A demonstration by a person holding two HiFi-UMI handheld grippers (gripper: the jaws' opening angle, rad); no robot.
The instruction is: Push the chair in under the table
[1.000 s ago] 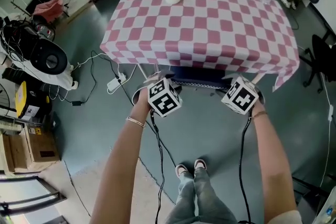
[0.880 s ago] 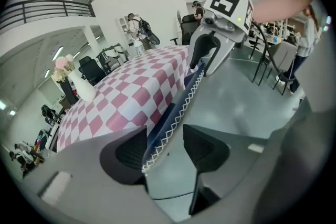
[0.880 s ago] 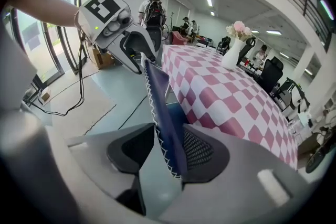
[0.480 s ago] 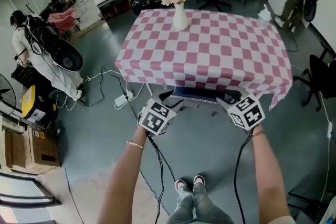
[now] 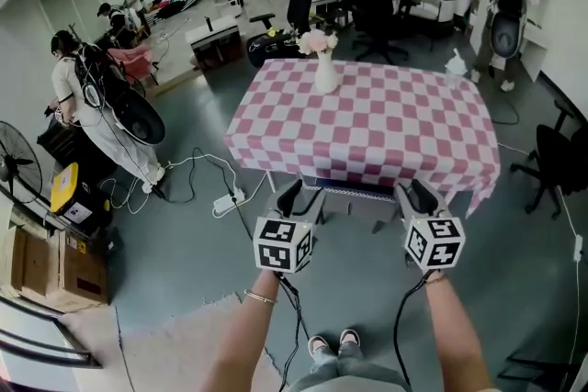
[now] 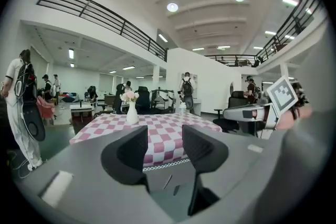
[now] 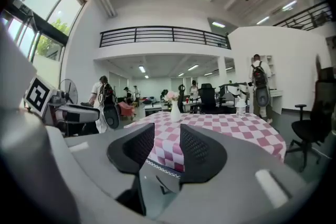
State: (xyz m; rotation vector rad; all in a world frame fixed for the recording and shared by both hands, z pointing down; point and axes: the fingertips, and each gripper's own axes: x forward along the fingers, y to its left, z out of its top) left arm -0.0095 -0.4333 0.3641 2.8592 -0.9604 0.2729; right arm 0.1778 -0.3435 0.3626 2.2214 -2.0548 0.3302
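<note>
We have lifted both claws up and clear of the chair [image 5: 354,190]. A second ago they were low against it at the near edge of the table [image 5: 395,128], and it now sits tucked beneath the checked cloth, so the push looks finished. The left gripper [image 5: 292,191] and right gripper [image 5: 415,190] hang released and empty, the left's jaws just beginning to close on nothing. We count one chair, one table, one vase [image 5: 325,73] and two grippers.
</note>
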